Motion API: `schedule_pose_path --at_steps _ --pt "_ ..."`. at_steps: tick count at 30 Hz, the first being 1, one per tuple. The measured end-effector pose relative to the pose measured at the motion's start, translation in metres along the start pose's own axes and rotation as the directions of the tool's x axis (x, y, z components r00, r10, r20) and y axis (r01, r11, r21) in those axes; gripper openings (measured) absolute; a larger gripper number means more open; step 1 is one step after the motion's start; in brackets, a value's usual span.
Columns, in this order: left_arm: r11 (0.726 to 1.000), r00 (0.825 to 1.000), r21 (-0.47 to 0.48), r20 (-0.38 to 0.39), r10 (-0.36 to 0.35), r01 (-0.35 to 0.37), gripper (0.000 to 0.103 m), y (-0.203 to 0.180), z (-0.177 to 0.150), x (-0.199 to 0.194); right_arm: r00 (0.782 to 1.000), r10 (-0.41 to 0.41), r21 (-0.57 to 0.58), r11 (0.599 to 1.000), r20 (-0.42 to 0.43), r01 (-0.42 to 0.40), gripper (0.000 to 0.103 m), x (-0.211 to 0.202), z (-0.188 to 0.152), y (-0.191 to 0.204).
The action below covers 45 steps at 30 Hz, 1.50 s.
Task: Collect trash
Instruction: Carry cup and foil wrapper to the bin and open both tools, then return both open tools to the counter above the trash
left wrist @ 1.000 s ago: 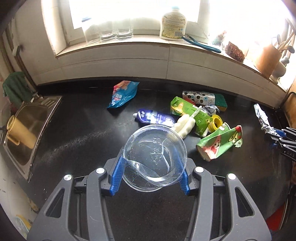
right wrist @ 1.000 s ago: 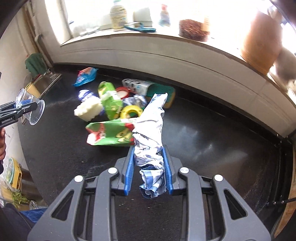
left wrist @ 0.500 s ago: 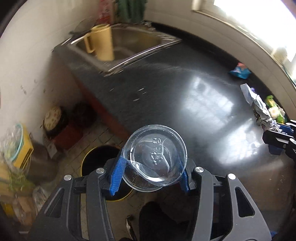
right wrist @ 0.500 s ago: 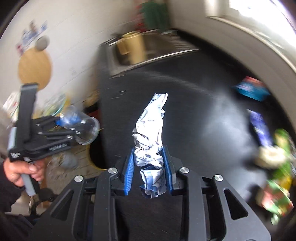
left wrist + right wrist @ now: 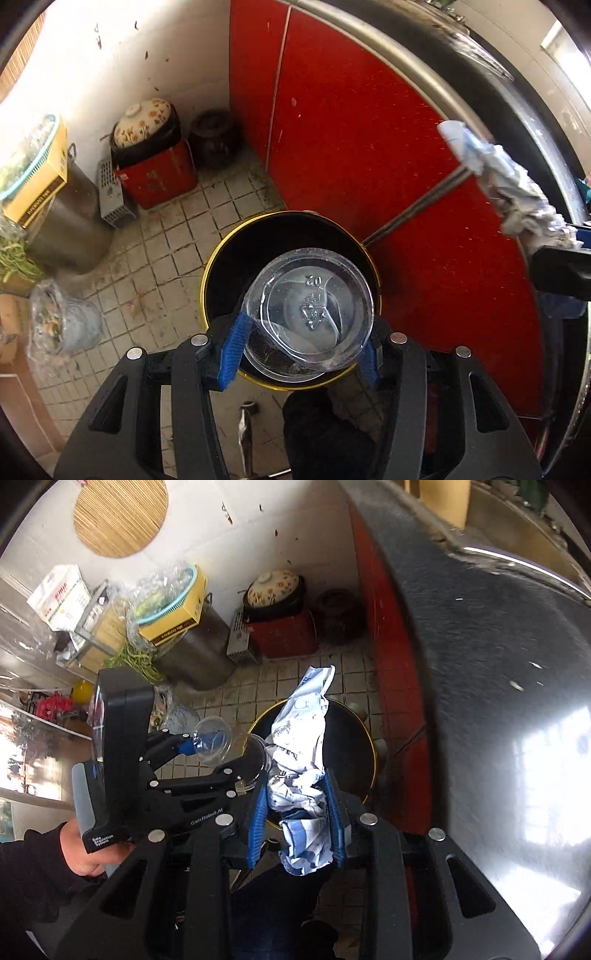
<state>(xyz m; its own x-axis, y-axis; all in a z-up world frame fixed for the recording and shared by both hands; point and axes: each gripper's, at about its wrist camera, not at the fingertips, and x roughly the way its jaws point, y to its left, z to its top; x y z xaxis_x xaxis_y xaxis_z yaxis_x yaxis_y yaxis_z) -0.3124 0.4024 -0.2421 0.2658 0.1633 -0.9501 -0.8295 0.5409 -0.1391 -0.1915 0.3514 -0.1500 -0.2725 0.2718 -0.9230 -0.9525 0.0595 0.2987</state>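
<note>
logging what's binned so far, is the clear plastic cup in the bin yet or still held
Still held. The left tool is shut on the clear plastic cup, which is over the bin, not yet dropped in.

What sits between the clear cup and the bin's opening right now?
Nothing visible. The clear cup, held in the left gripper, hangs over the open bin. The crumpled wrapper in the right gripper sits beside it, not underneath.
</note>
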Motion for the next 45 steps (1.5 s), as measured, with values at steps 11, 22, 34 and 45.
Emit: schedule_pose_path --at_steps 11,22,34,45 --pt "1.0 1.0 -0.002 -0.029 -0.006 0.006 0.078 0.008 -0.002 0.012 0.999 -0.009 -0.016 1.0 -0.031 0.009 0.06 0.018 0.014 0.007" --pt "0.987 0.992 0.161 0.127 -0.023 0.002 0.093 -0.07 0.013 -0.101 0.975 -0.117 0.131 0.987 0.189 0.093 0.087 -0.141 -0.066 -0.045" --pt "0.725 0.926 0.645 0.072 -0.371 0.241 0.095 -0.361 -0.012 -0.188 0.813 -0.533 0.688 0.682 0.235 0.248 0.088 -0.327 -0.303 -0.158" --pt "0.421 0.9 0.874 -0.043 -0.433 0.244 0.095 -0.488 -0.089 -0.208 0.729 -0.657 0.882 0.441 0.192 0.166 0.088 -0.375 -0.468 -0.171"
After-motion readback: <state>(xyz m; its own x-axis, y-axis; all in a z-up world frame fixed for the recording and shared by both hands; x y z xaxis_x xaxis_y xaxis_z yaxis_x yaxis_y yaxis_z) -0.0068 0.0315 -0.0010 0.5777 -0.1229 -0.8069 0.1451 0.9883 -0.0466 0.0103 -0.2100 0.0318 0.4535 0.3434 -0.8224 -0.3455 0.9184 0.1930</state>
